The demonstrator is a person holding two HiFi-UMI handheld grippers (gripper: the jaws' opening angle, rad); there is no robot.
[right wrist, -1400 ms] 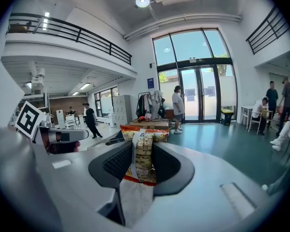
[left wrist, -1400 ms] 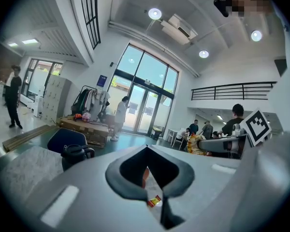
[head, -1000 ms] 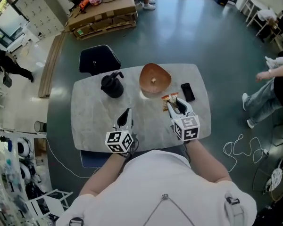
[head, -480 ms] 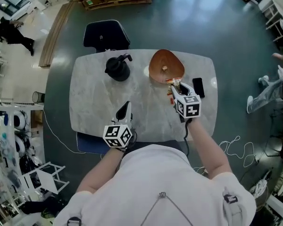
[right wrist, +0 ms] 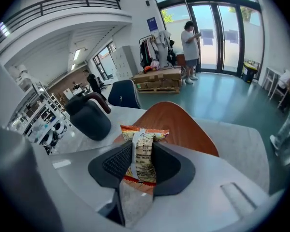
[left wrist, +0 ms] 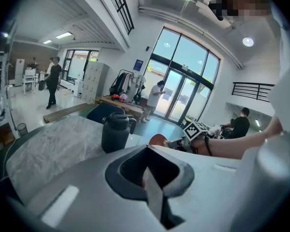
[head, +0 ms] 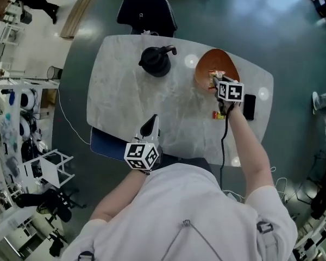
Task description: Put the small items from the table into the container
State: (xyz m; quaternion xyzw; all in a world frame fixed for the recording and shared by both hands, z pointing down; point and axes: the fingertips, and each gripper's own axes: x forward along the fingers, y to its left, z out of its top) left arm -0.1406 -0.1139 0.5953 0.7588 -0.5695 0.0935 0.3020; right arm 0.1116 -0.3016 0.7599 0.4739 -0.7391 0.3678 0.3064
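Snack packet (right wrist: 144, 151) stands clamped between the right gripper (right wrist: 141, 170) fingers, at the near rim of the wooden bowl (right wrist: 183, 124). Step in hand: delivery. Next move calls for release over the bowl. Left gripper (left wrist: 150, 178) fingers are closed and empty. One small item (head: 219, 115) lies on the counter (head: 125, 97).

The orange snack packet (right wrist: 144, 151) stands upright, clamped in the right gripper (right wrist: 137, 166), at the near rim of the brown wooden bowl (right wrist: 183, 124) — one small red-yellow item (head: 219, 115) lies just beside the bowl.

Tabletop (head: 125, 102): smooth, marble-look, slight sheen. Bowl (right wrist: 183, 124): brown wood, satin finish. Snack packet (right wrist: 143, 154): glossy printed film. Jug (right wrist: 89, 117): matt black plastic.
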